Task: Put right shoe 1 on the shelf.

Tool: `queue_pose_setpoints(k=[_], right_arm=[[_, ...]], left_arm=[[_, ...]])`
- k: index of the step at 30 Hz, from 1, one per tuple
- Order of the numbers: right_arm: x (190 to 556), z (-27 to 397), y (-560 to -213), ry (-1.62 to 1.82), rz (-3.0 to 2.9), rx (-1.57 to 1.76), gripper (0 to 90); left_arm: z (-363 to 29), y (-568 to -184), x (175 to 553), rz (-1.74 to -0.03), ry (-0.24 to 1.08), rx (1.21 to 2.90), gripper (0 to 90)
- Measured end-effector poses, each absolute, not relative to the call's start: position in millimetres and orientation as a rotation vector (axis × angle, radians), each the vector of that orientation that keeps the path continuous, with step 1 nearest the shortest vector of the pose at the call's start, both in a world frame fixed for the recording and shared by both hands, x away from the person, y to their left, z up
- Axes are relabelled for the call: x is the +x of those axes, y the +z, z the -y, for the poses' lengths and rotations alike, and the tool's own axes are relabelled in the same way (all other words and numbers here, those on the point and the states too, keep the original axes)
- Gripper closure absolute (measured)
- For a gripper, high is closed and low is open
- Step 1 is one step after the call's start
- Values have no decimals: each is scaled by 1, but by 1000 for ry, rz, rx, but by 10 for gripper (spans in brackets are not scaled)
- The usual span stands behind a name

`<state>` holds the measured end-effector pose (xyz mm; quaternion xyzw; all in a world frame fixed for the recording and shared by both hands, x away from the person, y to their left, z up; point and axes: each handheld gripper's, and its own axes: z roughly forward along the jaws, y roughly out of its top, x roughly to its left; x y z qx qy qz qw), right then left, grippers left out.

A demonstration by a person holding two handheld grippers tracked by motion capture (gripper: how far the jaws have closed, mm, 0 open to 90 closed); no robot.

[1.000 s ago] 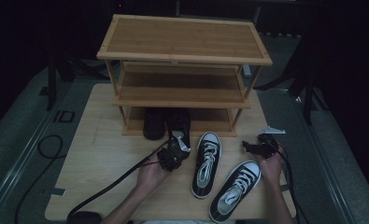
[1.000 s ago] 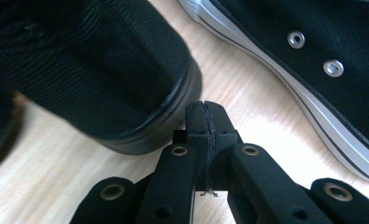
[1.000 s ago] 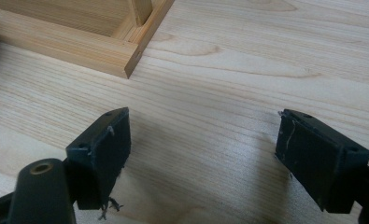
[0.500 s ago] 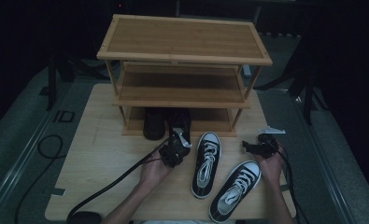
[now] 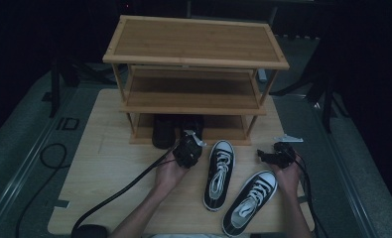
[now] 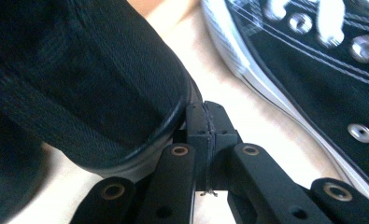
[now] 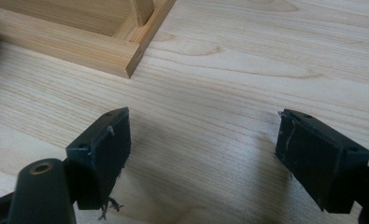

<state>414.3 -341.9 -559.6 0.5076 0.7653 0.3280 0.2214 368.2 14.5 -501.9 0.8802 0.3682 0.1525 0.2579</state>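
The left gripper (image 6: pixel 205 121) has its jaws pressed together with nothing between them, their tips right against the heel of a black shoe (image 6: pixel 84 79) on the rack's (image 5: pixel 193 59) bottom shelf. The right gripper (image 7: pixel 203 154) hovers over the table (image 7: pixel 247 70), jaws spread wide and empty. 2 sneakers (image 5: pixel 219 173) lie between the hands.

I see the shoe rack (image 5: pixel 193 74) at the table's (image 5: pixel 104 163) back; two shoes (image 5: pixel 176 130) on its bottom shelf; two sneakers (image 5: pixel 219 173) in front, right of centre.
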Motion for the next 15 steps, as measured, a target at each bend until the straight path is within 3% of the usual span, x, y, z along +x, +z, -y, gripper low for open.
queue_pose_setpoints(k=[15], right_arm=[[414, 342, -560, 908, -2115, 1402, 178]], left_arm=[[-18, -498, 390, -1053, 448, 2357, 900]])
